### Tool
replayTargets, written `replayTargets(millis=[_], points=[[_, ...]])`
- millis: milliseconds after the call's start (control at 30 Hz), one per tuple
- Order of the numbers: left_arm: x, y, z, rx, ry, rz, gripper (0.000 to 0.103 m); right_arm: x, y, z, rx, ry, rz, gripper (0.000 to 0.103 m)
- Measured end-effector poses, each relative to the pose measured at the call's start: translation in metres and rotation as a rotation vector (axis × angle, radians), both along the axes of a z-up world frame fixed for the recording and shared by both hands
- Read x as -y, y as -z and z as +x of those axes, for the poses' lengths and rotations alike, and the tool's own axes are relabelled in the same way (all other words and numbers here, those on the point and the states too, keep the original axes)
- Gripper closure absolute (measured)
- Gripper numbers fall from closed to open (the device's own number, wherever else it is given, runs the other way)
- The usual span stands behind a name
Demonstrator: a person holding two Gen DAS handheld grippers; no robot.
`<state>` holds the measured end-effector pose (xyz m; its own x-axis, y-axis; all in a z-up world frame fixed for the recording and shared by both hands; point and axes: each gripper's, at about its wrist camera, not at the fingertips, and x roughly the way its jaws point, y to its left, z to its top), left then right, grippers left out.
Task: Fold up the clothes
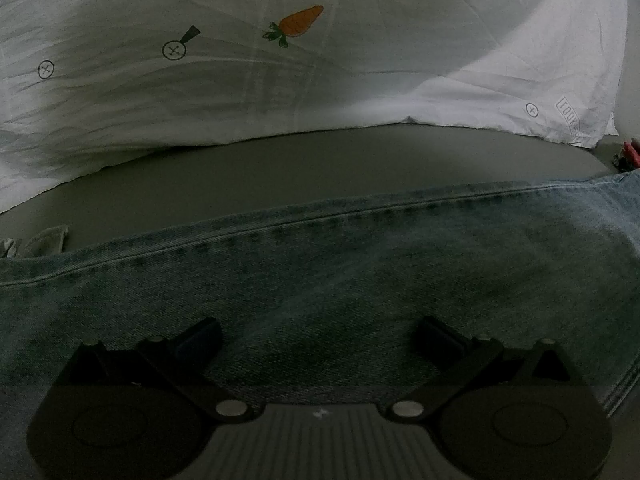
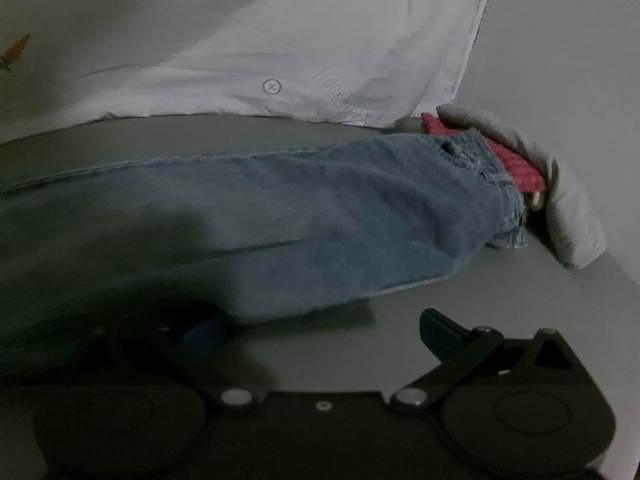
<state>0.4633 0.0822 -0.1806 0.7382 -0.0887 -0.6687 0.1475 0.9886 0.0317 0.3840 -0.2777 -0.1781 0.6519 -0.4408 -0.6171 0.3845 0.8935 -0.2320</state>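
Note:
Light blue jeans [image 1: 360, 280] lie flat across the grey surface [image 1: 280, 160]; they also show in the right wrist view [image 2: 320, 220], with the waistband end at the far right. My left gripper [image 1: 318, 338] is open and empty, low over the denim. My right gripper [image 2: 324, 332] is open at the near edge of the jeans; its left finger [image 2: 204, 330] is partly hidden under the denim edge and its right finger [image 2: 440, 330] is over the bare surface.
A white sheet with a carrot print [image 1: 300, 26] lies beyond the jeans and shows in the right wrist view [image 2: 320, 40]. A grey and red garment [image 2: 520, 160] lies at the waistband end. A small grey-green cloth piece [image 1: 48, 240] sits at the far left.

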Motion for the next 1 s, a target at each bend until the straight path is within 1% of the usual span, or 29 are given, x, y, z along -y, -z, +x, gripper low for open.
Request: replayTargets(millis=[33, 133, 200, 333, 500, 733, 800, 867, 933, 1000], points=[[0.000, 0.000, -0.001, 0.000, 0.001, 0.001, 0.000, -0.002, -0.001, 0.003, 0.001, -0.005, -0.012, 0.000], [0.000, 0.000, -0.001, -0.001, 0.002, 0.001, 0.000, -0.007, -0.010, 0.016, 0.053, -0.042, -0.041, 0.000], [0.000, 0.000, -0.001, -0.003, 0.002, 0.002, 0.000, -0.007, -0.012, 0.022, 0.074, -0.054, -0.042, 0.000], [0.000, -0.001, -0.001, -0.004, 0.002, 0.002, 0.000, 0.003, 0.001, 0.024, 0.011, -0.010, -0.013, 0.000], [0.000, 0.000, -0.002, 0.003, 0.001, 0.001, 0.000, 0.009, 0.004, 0.007, 0.008, 0.019, -0.017, 0.000], [0.000, 0.000, -0.002, -0.001, 0.002, 0.001, 0.000, 0.000, 0.011, 0.038, -0.017, 0.019, -0.207, 0.000], [0.000, 0.000, -0.002, -0.001, 0.003, 0.001, 0.000, 0.001, 0.010, 0.040, -0.029, -0.002, -0.237, 0.000], [0.000, 0.000, -0.002, -0.001, 0.003, 0.000, 0.000, 0.001, 0.008, 0.035, -0.060, 0.003, -0.270, 0.000], [0.000, 0.000, -0.002, 0.001, 0.003, 0.000, 0.000, 0.007, 0.005, 0.021, -0.081, 0.029, -0.268, 0.000], [0.000, 0.000, -0.003, 0.005, 0.003, -0.001, 0.000, 0.013, 0.002, 0.003, -0.079, 0.056, -0.222, 0.000]])
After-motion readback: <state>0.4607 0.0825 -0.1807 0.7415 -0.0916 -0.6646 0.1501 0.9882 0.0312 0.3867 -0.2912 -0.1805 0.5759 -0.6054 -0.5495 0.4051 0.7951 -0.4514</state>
